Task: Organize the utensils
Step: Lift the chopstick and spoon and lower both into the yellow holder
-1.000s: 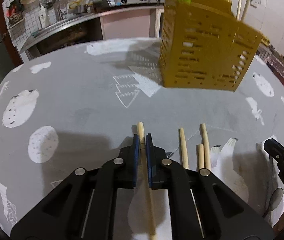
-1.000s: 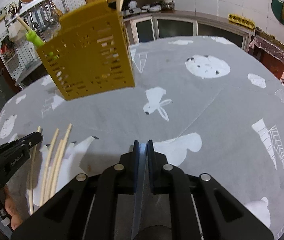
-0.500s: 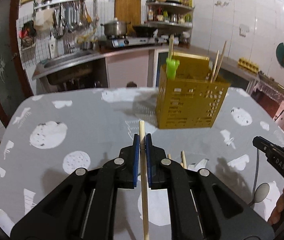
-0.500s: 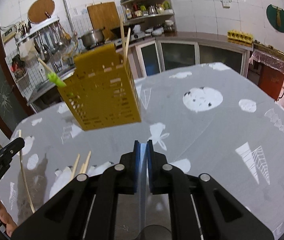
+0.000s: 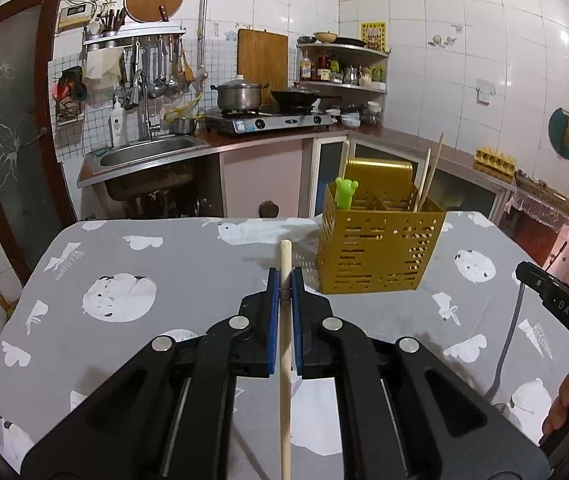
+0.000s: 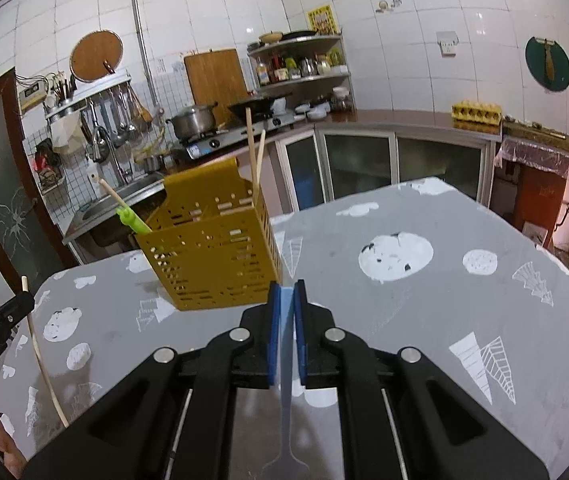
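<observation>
My left gripper [image 5: 285, 280] is shut on a wooden chopstick [image 5: 285, 344], held above the table. The chopstick also shows in the right wrist view [image 6: 42, 364]. My right gripper [image 6: 286, 296] is shut on a light blue utensil handle [image 6: 285, 344]; its grey stem hangs down in the left wrist view [image 5: 508, 336]. The yellow perforated utensil holder [image 5: 380, 252] stands on the table ahead of both grippers, also seen in the right wrist view [image 6: 212, 256]. It holds two chopsticks [image 5: 428, 176] and a green-topped utensil [image 5: 344, 194].
The table carries a grey cloth with white animal prints [image 5: 124, 292]. Behind it run a kitchen counter with a sink [image 5: 148, 152], a stove with a pot [image 5: 240, 96] and a corner shelf. A door [image 5: 12, 140] is at the left.
Both grippers have risen well above the table with their utensils. The chopsticks lying on the cloth have dropped out of view. The holder now sits lower and farther off.
</observation>
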`<state>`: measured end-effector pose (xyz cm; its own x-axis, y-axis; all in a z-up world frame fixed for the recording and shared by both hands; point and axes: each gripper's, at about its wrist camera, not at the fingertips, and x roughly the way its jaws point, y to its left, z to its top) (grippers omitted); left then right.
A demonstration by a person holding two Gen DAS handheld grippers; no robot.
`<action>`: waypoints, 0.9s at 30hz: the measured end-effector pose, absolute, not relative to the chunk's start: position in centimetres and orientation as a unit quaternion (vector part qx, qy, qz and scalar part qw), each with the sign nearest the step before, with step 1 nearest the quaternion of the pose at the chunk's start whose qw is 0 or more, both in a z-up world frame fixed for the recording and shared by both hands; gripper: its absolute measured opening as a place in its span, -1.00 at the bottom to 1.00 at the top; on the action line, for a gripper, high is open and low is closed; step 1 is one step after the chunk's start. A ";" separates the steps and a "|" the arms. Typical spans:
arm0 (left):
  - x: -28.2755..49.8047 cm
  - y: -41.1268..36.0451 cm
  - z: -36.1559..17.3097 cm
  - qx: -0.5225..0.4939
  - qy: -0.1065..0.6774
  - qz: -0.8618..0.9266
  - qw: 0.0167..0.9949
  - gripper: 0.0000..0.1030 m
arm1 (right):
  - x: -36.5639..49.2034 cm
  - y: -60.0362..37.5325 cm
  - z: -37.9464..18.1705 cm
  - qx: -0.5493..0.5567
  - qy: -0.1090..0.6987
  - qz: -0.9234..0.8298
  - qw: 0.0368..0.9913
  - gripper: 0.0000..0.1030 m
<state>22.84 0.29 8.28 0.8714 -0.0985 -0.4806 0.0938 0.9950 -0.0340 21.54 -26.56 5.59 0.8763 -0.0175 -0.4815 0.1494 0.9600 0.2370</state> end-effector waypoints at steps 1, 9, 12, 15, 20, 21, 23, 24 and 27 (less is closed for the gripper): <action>22.8 0.4 8.4 -0.007 0.246 -0.050 0.968 -0.91 | 21.4 -26.5 5.8 0.133 0.240 -0.043 0.961 -0.85; 22.9 0.5 8.9 -0.013 0.232 -0.053 0.971 -0.91 | 20.9 -26.0 7.0 0.110 0.210 -0.042 0.971 -0.85; 23.2 0.6 9.0 -0.017 0.229 -0.053 0.972 -0.91 | 20.9 -26.1 7.4 0.107 0.202 -0.045 0.972 -0.85; 23.4 0.6 9.2 -0.021 0.226 -0.053 0.972 -0.91 | 20.9 -26.0 7.6 0.102 0.195 -0.046 0.974 -0.85; 23.6 0.3 9.8 -0.021 0.219 -0.056 0.974 -0.91 | 21.1 -26.1 8.3 0.097 0.184 -0.045 0.977 -0.86; 23.7 0.2 10.0 -0.021 0.217 -0.056 0.974 -0.91 | 21.1 -26.1 8.4 0.097 0.182 -0.045 0.977 -0.86; 24.0 0.1 10.6 -0.022 0.211 -0.059 0.975 -0.91 | 21.2 -26.2 8.8 0.097 0.178 -0.044 0.978 -0.85; 24.1 0.0 10.8 -0.022 0.209 -0.060 0.976 -0.91 | 21.3 -26.2 9.1 0.096 0.177 -0.044 0.979 -0.85; 24.7 -0.5 11.8 -0.018 0.201 -0.063 0.977 -0.91 | 21.7 -26.2 9.8 0.090 0.172 -0.042 0.980 -0.86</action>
